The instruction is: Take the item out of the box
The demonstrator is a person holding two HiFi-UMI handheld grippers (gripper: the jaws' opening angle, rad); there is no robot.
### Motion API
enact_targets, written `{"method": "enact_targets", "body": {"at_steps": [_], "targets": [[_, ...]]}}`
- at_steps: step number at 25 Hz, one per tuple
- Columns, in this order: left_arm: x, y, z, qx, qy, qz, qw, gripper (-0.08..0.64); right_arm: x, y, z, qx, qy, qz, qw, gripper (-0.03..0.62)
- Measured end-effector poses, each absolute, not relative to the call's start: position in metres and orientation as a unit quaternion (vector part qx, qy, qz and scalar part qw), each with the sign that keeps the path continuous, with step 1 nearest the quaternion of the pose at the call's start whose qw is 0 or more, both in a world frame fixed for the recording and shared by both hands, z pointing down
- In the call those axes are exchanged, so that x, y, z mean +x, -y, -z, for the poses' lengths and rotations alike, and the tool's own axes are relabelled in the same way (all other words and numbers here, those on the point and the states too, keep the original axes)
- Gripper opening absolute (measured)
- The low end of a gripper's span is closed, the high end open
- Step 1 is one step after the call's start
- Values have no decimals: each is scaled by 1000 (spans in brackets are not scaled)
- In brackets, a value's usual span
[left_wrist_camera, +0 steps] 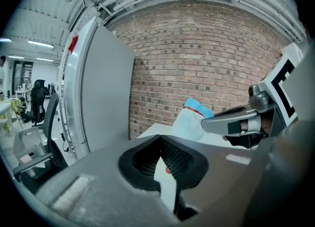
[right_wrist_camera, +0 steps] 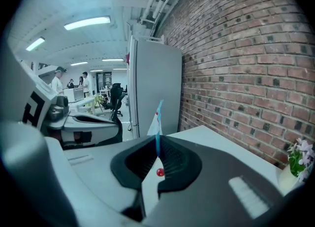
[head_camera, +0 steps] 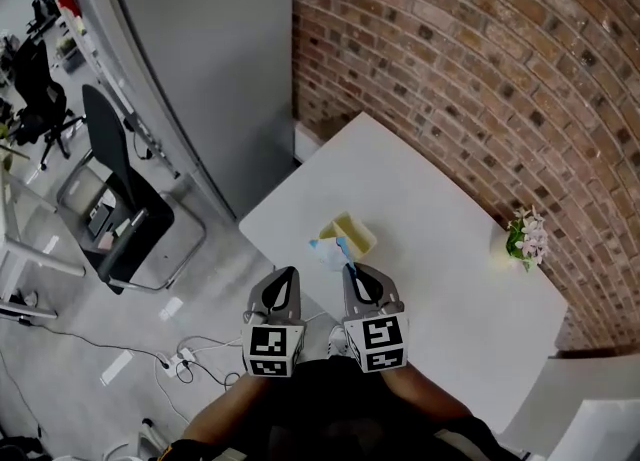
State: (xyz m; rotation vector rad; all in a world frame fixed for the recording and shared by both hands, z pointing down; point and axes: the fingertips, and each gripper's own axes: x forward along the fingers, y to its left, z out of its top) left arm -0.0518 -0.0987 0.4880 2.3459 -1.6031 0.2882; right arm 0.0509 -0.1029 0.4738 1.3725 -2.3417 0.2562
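Observation:
A small open yellow box (head_camera: 349,233) stands on the white table (head_camera: 420,199) near its front corner. My right gripper (head_camera: 351,269) is shut on a flat white packet with a blue edge (head_camera: 328,250), held up just in front of the box. In the right gripper view the packet (right_wrist_camera: 157,121) stands edge-on, rising from between the closed jaws of that gripper (right_wrist_camera: 157,145). From the left gripper view, the packet (left_wrist_camera: 193,118) hangs off the right gripper (left_wrist_camera: 231,120). My left gripper (head_camera: 289,275) hovers beside it, off the table's edge, shut and holding nothing (left_wrist_camera: 160,143).
A small vase of pink flowers (head_camera: 525,239) sits at the table's right edge by the brick wall (head_camera: 480,69). A grey cabinet (head_camera: 210,69) stands behind the table. A black chair (head_camera: 120,189) and a power strip with cables (head_camera: 180,359) are on the floor at left.

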Motion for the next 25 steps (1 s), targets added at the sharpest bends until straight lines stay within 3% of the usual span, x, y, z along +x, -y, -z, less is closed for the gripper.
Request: {"method": "enact_targets", "body": {"at_steps": [25], "targets": [[-186,8,-448,700,699,-67,128,5,-105,28,-452,269,939,-51,208,5]]}}
